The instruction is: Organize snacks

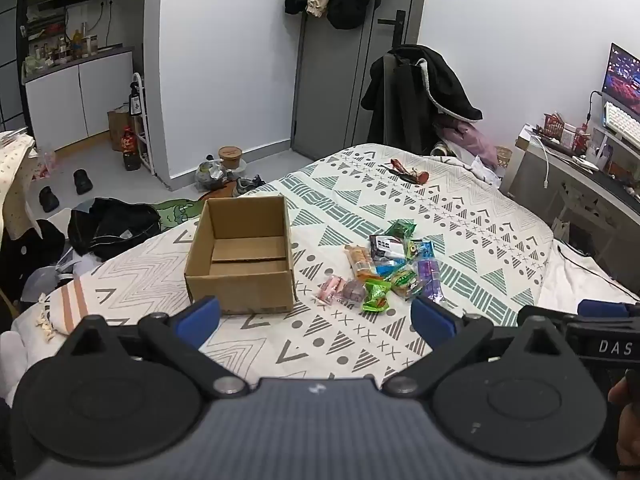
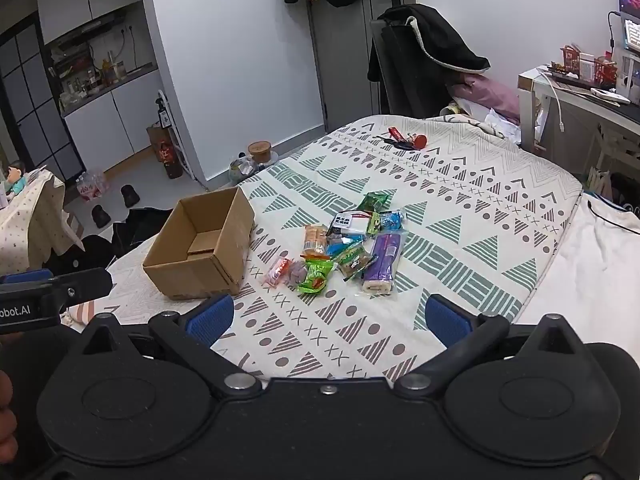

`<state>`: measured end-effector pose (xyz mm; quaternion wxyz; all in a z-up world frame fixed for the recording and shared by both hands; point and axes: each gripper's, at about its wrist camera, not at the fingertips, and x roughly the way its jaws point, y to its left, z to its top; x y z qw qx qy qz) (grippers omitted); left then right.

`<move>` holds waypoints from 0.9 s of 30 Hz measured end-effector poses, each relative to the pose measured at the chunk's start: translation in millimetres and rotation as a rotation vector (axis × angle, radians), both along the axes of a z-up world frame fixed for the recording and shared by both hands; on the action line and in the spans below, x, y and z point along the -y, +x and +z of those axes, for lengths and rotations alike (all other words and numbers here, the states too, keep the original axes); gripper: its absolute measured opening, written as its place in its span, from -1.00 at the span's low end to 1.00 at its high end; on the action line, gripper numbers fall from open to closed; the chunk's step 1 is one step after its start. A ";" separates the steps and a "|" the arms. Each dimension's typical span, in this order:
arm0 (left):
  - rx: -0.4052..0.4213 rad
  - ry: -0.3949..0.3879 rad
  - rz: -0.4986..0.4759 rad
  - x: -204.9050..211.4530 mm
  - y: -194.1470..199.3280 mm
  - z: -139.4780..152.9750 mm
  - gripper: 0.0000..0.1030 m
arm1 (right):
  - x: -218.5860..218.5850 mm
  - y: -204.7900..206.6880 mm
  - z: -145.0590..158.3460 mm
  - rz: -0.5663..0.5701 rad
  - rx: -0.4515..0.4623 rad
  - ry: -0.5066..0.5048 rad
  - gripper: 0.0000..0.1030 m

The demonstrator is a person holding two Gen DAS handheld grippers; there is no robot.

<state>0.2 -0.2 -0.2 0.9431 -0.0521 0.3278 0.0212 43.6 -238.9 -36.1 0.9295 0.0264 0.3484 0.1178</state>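
Observation:
An open, empty cardboard box (image 1: 240, 256) (image 2: 200, 248) stands on a patterned bedspread (image 1: 460, 216) (image 2: 460, 200). To its right lies a loose pile of several wrapped snacks (image 1: 384, 268) (image 2: 348, 248), among them a bright green packet (image 1: 376, 298) (image 2: 316, 276), a purple pack (image 2: 382, 262) and an orange one (image 1: 360, 262). My left gripper (image 1: 316, 320) hovers open above the near bedspread, nothing between its blue pads. My right gripper (image 2: 328, 316) is likewise open and empty, short of the pile. Each gripper shows at the other view's edge.
Keys with a red tag (image 1: 408, 172) (image 2: 404, 140) lie at the far end of the bed. A chair draped with a dark coat (image 1: 416, 92) stands beyond it. A desk with a monitor (image 1: 624, 80) is at the right. Clothes and shoes litter the floor (image 1: 112, 224) on the left.

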 end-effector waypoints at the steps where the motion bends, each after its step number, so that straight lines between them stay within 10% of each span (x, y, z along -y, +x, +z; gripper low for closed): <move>1: -0.003 0.002 0.001 -0.1 0.1 -0.1 0.97 | -0.5 0.1 0.0 0.000 -0.002 -0.001 1.00; 27: 0.015 -0.007 -0.010 1.1 -5.1 9.0 0.97 | 2.0 -3.2 1.6 -0.010 0.006 0.014 1.00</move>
